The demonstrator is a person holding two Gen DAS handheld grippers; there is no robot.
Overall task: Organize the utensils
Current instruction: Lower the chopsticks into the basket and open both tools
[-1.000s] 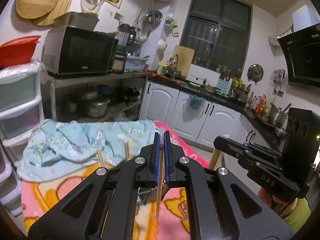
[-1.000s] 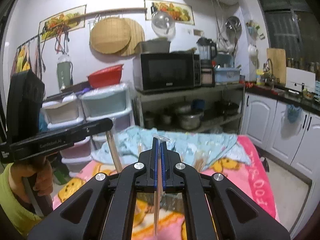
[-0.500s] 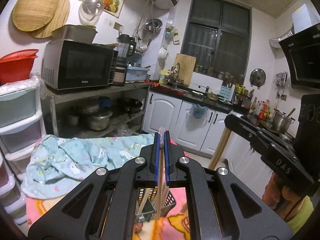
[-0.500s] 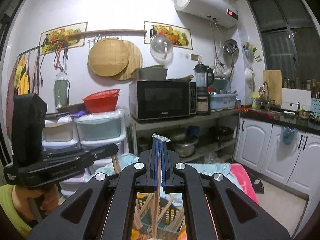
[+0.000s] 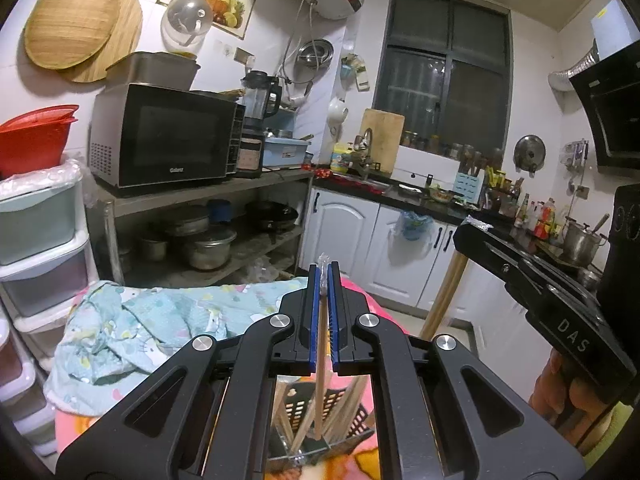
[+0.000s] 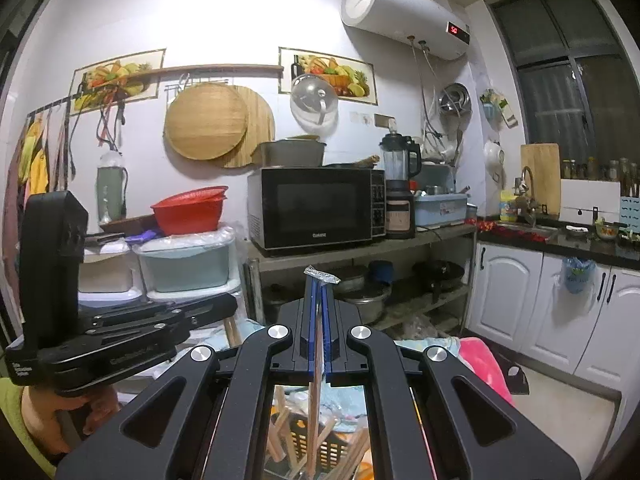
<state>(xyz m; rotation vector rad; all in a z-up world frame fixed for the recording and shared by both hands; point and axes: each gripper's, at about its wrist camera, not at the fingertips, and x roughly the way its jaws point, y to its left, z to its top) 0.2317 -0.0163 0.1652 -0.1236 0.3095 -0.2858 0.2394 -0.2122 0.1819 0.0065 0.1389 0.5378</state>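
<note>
Two grippers, each clamping one chopstick above the utensil basket in a kitchen.

The microwave [image 5: 160, 136] filled the left centre of my left wrist view, with the crumpled blue cloth [image 5: 132, 332] below it at lower left. My left gripper [image 5: 323, 280] rose from the bottom centre, its blue pads closed tight on a wooden chopstick [image 5: 320, 380] that hung down into the black slotted basket [image 5: 348, 408] at the bottom edge, among other chopsticks standing there. My right gripper [image 6: 318, 292] sat at bottom centre of its own view, likewise pinched shut on a second chopstick [image 6: 314, 400] hanging above the same basket [image 6: 320, 448]; in the left view it appeared at right [image 5: 466, 228].
</note>
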